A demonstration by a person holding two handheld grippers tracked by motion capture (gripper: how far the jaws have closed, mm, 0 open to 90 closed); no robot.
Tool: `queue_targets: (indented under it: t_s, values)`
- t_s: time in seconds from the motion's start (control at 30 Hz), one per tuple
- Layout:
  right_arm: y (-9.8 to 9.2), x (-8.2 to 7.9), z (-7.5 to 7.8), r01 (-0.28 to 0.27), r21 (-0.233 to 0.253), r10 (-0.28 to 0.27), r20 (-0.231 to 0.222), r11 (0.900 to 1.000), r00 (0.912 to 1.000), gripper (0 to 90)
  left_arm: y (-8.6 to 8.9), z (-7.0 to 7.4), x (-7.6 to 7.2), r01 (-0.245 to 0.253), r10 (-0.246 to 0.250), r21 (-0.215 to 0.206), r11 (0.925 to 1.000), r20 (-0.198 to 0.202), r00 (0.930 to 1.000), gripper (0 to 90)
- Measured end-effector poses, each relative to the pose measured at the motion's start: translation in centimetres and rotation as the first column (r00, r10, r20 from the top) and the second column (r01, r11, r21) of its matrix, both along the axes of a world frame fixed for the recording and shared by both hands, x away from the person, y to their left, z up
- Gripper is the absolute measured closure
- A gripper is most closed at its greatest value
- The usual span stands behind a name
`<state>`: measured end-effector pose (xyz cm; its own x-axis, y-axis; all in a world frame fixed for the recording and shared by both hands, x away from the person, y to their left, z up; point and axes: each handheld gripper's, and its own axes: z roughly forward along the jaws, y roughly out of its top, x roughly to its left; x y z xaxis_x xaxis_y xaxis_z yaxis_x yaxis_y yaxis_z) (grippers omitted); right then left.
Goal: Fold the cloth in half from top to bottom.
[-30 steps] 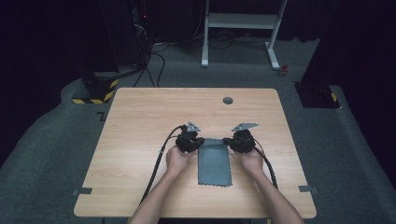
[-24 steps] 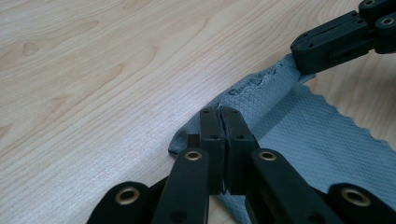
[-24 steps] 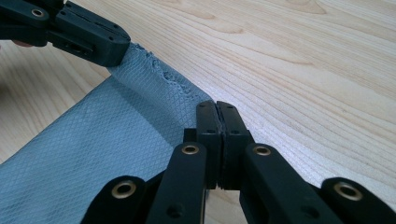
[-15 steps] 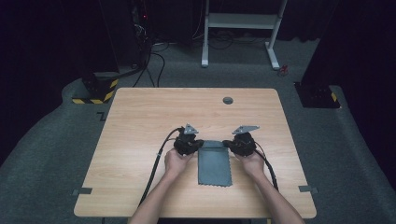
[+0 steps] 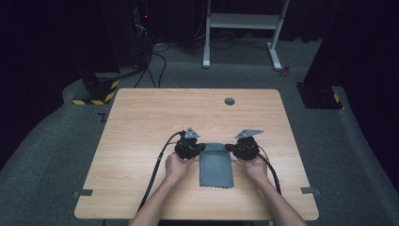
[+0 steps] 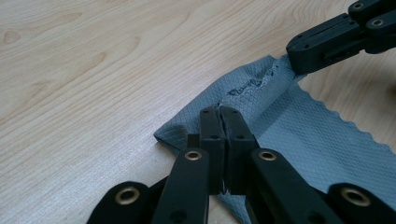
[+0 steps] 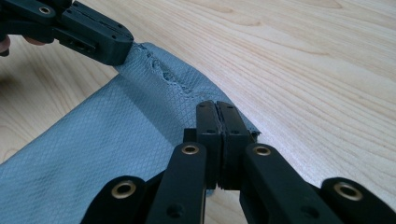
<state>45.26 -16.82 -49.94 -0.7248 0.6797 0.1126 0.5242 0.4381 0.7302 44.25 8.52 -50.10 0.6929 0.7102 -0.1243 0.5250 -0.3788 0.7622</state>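
High view: both claws [image 5: 203, 149] [image 5: 229, 149] pinch grey cloth [image 5: 216, 167] corners.

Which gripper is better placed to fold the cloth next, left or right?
Neither clearly: left gripper and right gripper are each shut on a far corner of the grey waffle-textured cloth, evenly placed; probably both together.

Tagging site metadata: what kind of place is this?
Probably a lab or recording room, not a home: a bare wooden table on grey carpet, hazard-striped base, cables, and a person pinching a grey cloth with both grippers.
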Motion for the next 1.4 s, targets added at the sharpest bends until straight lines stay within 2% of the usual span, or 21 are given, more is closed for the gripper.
queue_targets:
  t_s: [0.3,0.5,0.87,1.1,1.4]
  values:
    - [-0.2,-0.6,-0.1,-0.007,0.01,0.007,-0.002,1.0,1.0,89.2,0.0,-0.2,-0.6,0.0,0.0,-0.014,0.9999,-0.002,1.0,88.3]
    - [-0.1,-1.2,0.1,-0.021,-0.011,0.022,0.016,1.0,0.9996,89.2,0.0,-0.2,-1.1,0.006,-0.006,-0.009,0.9999,0.004,1.0,88.4]
    - [-0.7,-1.9,-0.2,-0.027,0.009,0.027,0.013,1.0,0.9995,89.2,0.0,-0.2,-2.1,0.028,-0.027,-0.028,0.9992,0.013,0.9995,88.3]
    - [-0.8,-2.4,-0.1,-0.03,0.013,0.03,0.016,0.999,0.9994,89.2,-0.1,-0.2,-2.6,0.039,-0.039,-0.023,0.999,0.016,0.9991,88.3]
    - [-0.8,-3.0,0.0,-0.037,0.02,0.036,0.02,0.999,0.9991,89.2,0.1,-0.3,-3.1,0.038,-0.037,-0.046,0.9982,0.015,0.9992,88.3]
